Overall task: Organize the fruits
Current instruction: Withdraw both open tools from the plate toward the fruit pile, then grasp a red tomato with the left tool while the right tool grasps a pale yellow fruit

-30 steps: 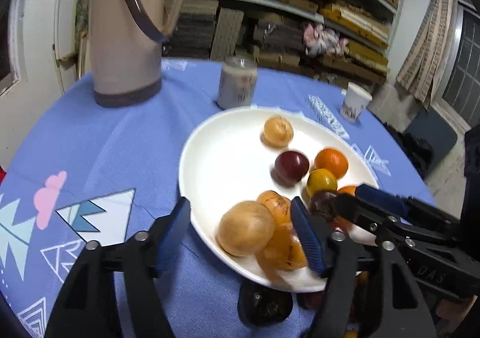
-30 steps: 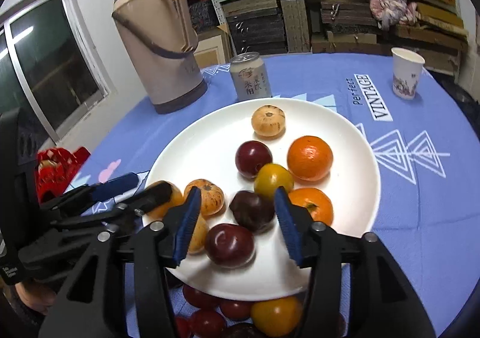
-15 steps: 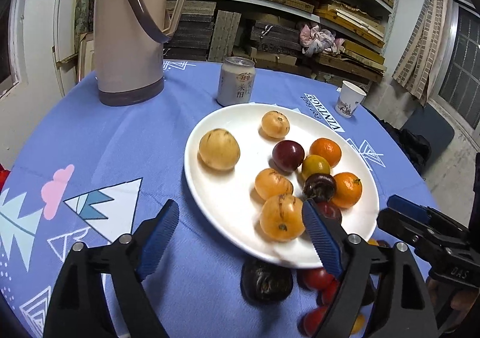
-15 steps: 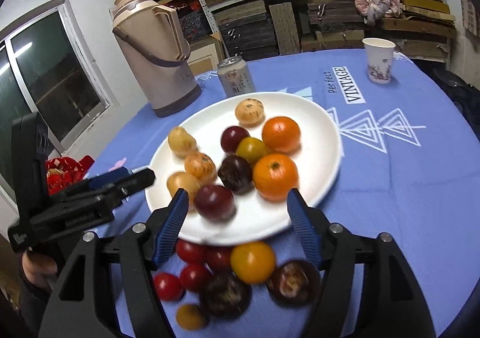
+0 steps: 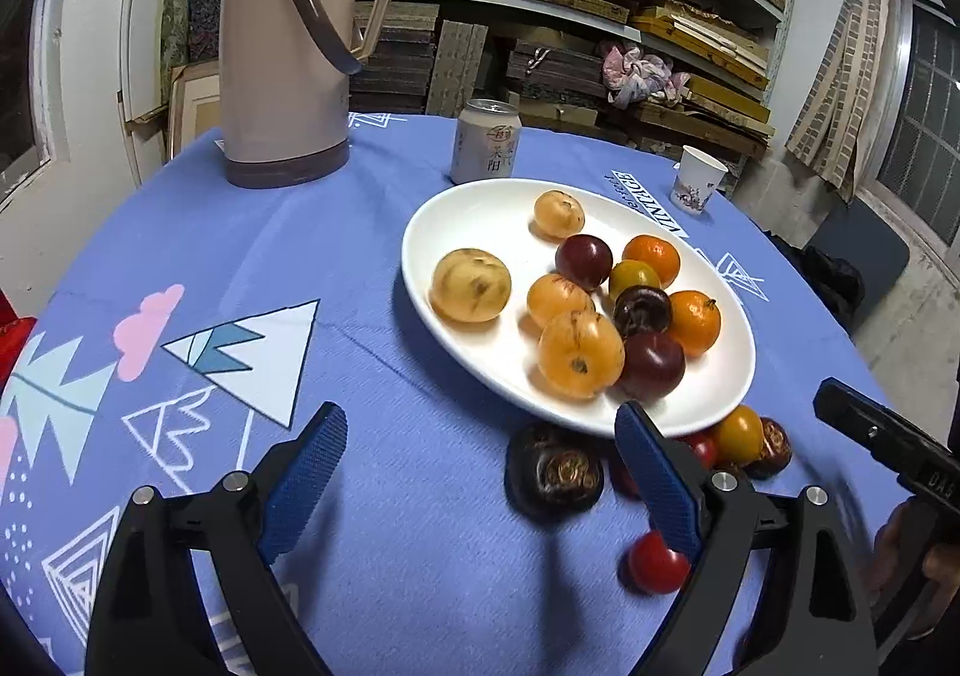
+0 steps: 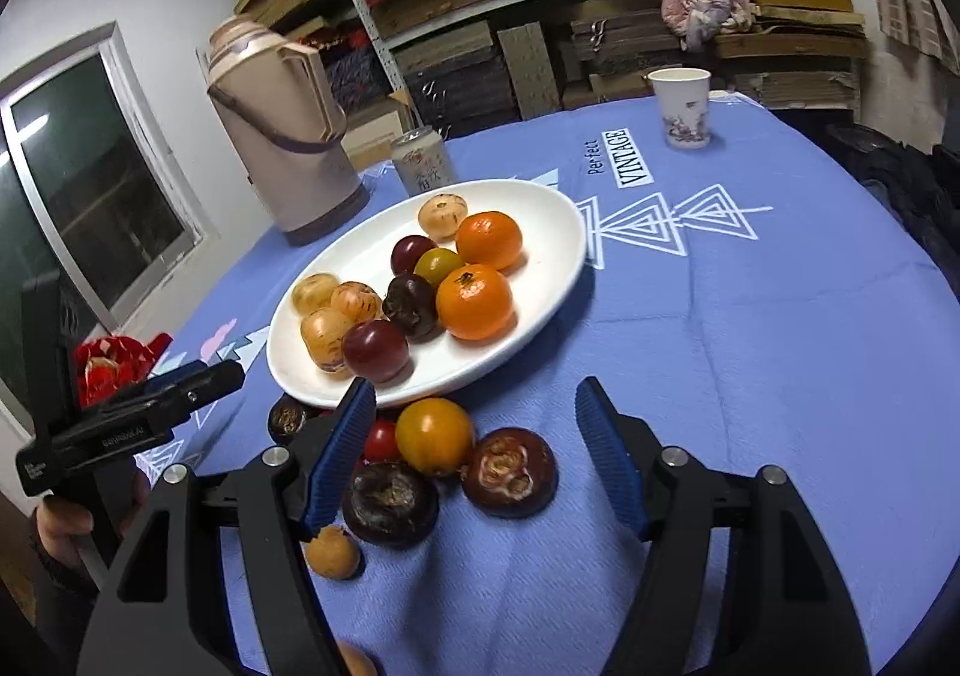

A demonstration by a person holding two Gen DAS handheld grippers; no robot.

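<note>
The white plate [image 5: 456, 208] stands in the middle of the bench [image 5: 240, 268], and it already carries most of the fruit: pale yellow ones on one side, two oranges [image 6: 474, 301] on the other, dark plums between them. I judge that the sorting is only partly done, because a small heap of loose fruit [image 6: 435, 436] lies on the cloth just beside the near rim of the plate. The left gripper [image 5: 480, 490] has just been opening its fingers; they stand wide and released over bare cloth, with nothing between them. The right gripper [image 6: 480, 454] has just been opening as well. It hangs over the heap, with a yellow fruit and a dark round one [image 6: 510, 472] between its fingers, and the pads do not press on them. Probably it prepares to take one of these next.
</note>
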